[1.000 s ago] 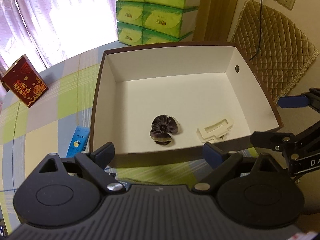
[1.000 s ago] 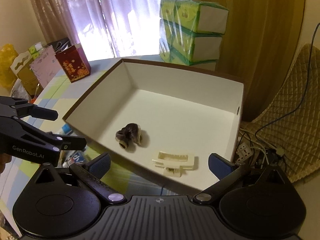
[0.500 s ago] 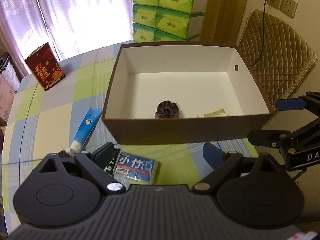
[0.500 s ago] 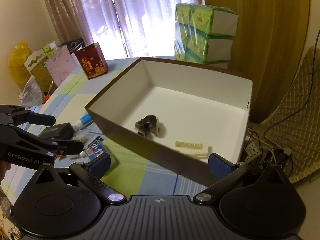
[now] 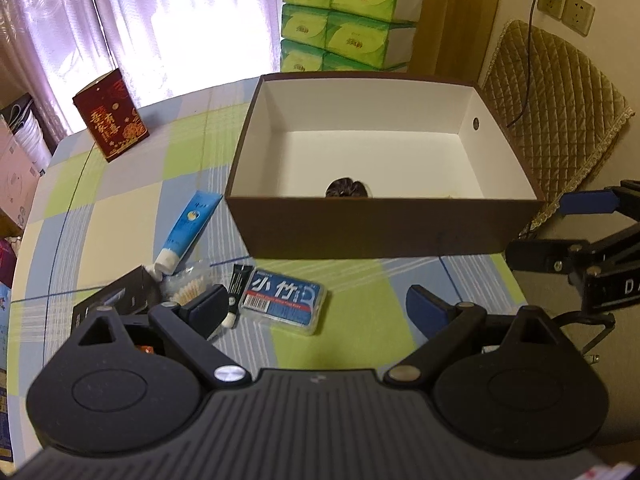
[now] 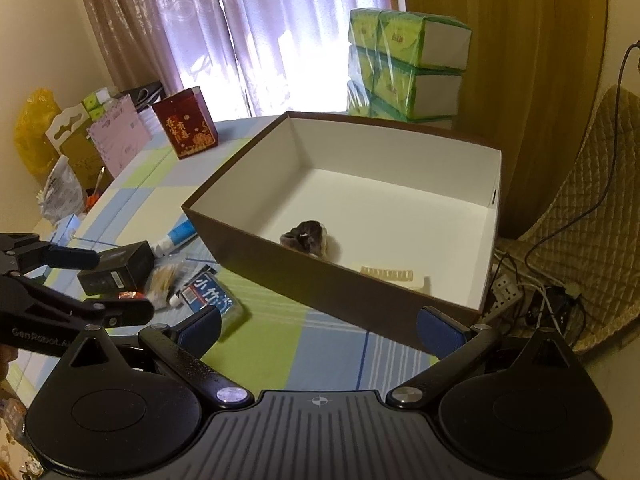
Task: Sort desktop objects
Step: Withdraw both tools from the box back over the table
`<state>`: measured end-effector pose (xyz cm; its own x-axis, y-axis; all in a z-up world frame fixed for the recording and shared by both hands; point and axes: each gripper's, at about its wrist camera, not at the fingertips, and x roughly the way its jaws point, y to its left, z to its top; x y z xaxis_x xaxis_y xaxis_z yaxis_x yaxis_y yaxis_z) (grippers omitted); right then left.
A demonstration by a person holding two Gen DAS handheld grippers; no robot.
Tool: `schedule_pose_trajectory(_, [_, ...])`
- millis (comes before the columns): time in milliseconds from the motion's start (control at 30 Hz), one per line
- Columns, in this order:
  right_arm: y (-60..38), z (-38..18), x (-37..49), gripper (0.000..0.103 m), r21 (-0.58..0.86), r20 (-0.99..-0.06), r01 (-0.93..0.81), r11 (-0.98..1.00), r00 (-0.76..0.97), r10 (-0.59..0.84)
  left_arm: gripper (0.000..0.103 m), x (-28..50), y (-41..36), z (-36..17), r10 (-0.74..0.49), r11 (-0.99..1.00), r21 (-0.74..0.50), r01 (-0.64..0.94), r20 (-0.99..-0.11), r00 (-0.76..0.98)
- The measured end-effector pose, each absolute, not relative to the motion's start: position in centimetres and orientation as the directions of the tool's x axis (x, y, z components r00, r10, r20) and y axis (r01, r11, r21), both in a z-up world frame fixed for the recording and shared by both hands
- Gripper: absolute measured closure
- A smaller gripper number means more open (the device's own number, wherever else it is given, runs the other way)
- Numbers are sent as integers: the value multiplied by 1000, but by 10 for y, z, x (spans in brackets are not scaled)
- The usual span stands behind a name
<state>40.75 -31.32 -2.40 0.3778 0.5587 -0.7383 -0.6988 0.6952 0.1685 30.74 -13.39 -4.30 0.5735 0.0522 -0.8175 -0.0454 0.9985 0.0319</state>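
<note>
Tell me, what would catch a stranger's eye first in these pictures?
Probably the big brown box with white insides in the middle of the checked table, holding a dark hair tie and a cream hair clip. Left of it lies a small heap of items, among them a blue tube and a blue packet. Green tissue packs are stacked behind the box.

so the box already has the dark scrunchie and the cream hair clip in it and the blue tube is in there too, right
Not quite. The blue tube lies on the table left of the box, as the left wrist view shows. The dark scrunchie and cream hair clip are inside.
</note>
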Motion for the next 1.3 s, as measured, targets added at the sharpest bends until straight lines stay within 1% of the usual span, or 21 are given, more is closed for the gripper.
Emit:
schedule_pose_trajectory(233, [-309, -28, 396, 2, 175, -749, -681, 711, 377, 545, 9, 287, -124, -47, 65, 998, 50, -41, -819, 570])
schedule_pose_trajectory(533, [-302, -41, 381, 2, 205, -750, -646, 735, 379, 542, 9, 258, -100, -57, 63, 997, 31, -67, -832, 552])
schedule_pose_trajectory(667, [-296, -51, 371, 2, 223, -760, -651, 725, 351, 548, 9, 242, -87, -63, 61, 997, 22, -78, -836, 545])
schedule_pose_trajectory(867, [-284, -68, 353, 2, 240, -778, -680, 693, 292, 556, 9, 215, -68, -76, 77, 994, 23, -106, -844, 530])
schedule_pose_trajectory(1300, [-251, -104, 316, 2, 193, -819, -755, 627, 227, 527, 10, 183, -39, -98, 91, 992, 31, -124, -854, 513])
